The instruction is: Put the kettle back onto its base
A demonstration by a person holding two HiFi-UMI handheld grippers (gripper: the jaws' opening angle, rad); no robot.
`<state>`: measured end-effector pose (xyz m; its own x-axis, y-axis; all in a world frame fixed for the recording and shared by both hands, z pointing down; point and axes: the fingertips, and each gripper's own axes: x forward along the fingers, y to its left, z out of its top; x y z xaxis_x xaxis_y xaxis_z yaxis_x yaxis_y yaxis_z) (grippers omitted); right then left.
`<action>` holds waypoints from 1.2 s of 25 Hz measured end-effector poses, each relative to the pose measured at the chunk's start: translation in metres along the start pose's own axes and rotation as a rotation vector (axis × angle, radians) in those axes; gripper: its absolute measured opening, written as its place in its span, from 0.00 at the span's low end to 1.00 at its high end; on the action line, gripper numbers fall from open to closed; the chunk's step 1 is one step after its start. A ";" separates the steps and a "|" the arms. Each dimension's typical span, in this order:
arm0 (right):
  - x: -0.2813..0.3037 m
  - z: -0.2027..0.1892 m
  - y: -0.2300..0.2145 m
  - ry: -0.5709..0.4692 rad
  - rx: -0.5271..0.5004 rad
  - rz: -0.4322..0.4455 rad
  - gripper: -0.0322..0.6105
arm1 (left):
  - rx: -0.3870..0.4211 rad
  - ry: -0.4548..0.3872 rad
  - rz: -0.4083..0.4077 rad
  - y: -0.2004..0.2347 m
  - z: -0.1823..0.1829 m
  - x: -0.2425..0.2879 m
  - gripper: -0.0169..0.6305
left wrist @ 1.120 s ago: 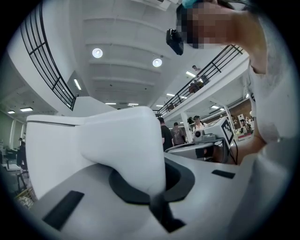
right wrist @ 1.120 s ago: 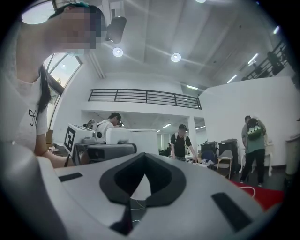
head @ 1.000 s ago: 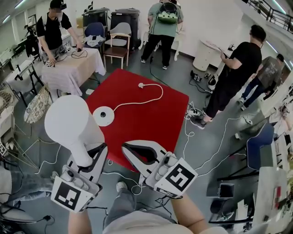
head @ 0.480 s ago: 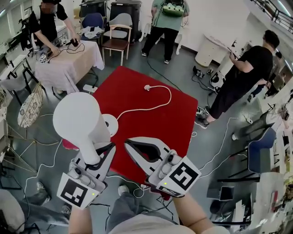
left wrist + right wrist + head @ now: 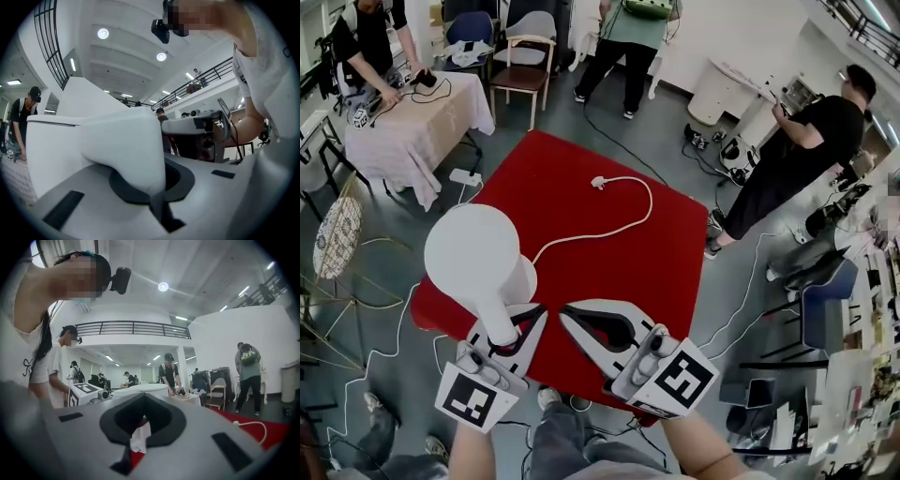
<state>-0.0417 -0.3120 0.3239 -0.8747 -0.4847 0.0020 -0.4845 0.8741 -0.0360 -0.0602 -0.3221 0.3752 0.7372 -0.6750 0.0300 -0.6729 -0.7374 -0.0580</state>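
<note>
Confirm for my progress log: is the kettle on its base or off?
Cannot tell for sure: the left gripper is shut on the kettle's handle, and the kettle hides its base.

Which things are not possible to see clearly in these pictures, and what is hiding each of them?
1. Kettle base: head view; the kettle, clamped in the left hand-held gripper, covers the spot where the cord ends.
2. Kettle's underside: the head view looks from above; in the left gripper view the handle and the jaws block it.
3. Small items on the side table: head view, too small to name.
</note>
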 end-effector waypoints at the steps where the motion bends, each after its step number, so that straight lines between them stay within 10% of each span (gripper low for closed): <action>1: 0.002 -0.004 -0.004 0.008 0.002 -0.005 0.06 | -0.001 0.004 -0.006 0.004 -0.007 0.004 0.04; 30: 0.029 -0.047 -0.037 0.069 0.075 -0.025 0.06 | 0.048 0.031 -0.064 0.018 -0.062 0.036 0.04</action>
<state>-0.0494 -0.3571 0.3723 -0.8624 -0.5011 0.0725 -0.5062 0.8554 -0.1094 -0.0495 -0.3610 0.4375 0.7760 -0.6272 0.0659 -0.6200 -0.7779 -0.1022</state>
